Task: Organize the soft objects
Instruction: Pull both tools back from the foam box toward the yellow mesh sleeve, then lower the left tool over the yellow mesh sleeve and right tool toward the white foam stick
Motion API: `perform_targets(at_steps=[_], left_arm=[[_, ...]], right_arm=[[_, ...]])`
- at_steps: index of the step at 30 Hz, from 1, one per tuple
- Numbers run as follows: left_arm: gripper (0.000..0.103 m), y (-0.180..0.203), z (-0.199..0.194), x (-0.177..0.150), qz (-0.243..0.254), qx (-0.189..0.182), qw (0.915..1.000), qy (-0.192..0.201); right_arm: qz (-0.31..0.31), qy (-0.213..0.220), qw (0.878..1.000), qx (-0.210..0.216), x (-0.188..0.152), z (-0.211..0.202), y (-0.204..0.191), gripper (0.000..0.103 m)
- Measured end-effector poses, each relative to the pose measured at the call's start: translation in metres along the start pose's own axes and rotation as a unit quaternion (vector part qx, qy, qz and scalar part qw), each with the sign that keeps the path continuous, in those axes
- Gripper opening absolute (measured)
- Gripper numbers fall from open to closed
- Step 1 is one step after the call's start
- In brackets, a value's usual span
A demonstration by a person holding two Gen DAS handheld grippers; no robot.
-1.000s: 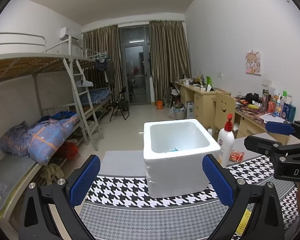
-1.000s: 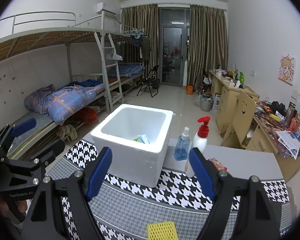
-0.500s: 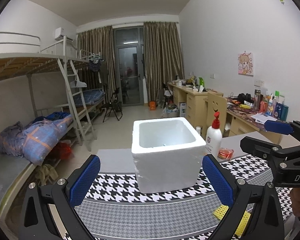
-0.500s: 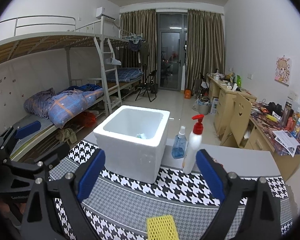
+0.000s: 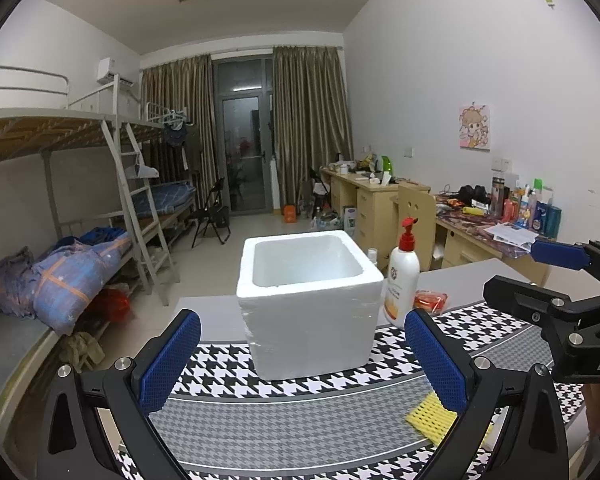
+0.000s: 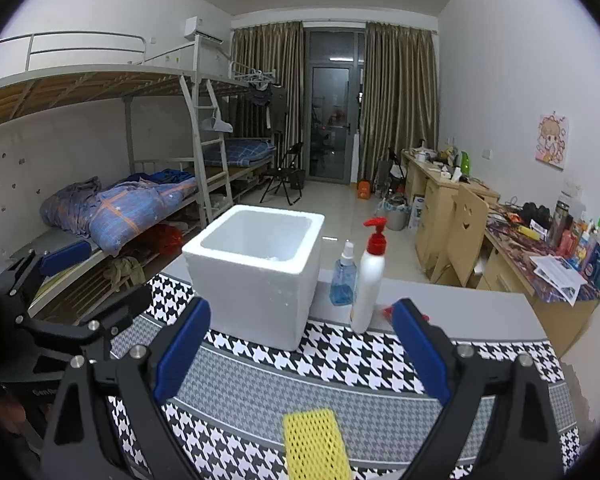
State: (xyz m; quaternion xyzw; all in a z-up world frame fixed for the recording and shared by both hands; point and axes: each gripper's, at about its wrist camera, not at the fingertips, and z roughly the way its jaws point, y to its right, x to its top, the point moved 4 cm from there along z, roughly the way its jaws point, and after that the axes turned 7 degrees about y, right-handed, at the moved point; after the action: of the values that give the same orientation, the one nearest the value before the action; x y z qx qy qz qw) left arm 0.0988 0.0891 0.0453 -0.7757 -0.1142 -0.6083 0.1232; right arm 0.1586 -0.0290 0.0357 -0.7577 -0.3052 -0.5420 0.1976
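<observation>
A white foam box [image 5: 310, 304] stands open on the houndstooth mat [image 5: 300, 408]; it also shows in the right wrist view [image 6: 260, 276]. Its inside is hidden from this height. A yellow mesh sponge [image 6: 314, 444] lies on the mat near the front edge, below my right gripper [image 6: 300, 360]; in the left wrist view the sponge [image 5: 432, 420] lies right of the box. My left gripper [image 5: 300, 364] is open and empty, in front of the box. My right gripper is open and empty too.
A white pump bottle with a red top [image 6: 370, 280] and a blue spray bottle [image 6: 343, 280] stand right of the box. A red packet [image 5: 430, 300] lies behind them. Bunk beds [image 6: 100, 200] stand left, desks [image 6: 540, 260] right.
Both grippers have pulled back and dropped lower from the box, so its inside no longer shows. Both stay open.
</observation>
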Motion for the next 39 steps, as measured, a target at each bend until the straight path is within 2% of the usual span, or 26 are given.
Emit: perform_targets(at_steps=[20,39], left_arm=[[0.102,0.035,-0.004,-0.021,-0.001,-0.045,0.999,-0.005],[0.102,0.052,0.003,-0.04,0.005,-0.062,0.9978,-0.023]], right_arm=[[0.025,-0.014,0.999,-0.031,-0.025,-0.02,0.025,0.095],[0.051,-0.028,0.996,-0.061,-0.053,-0.031,0.049,0.095]])
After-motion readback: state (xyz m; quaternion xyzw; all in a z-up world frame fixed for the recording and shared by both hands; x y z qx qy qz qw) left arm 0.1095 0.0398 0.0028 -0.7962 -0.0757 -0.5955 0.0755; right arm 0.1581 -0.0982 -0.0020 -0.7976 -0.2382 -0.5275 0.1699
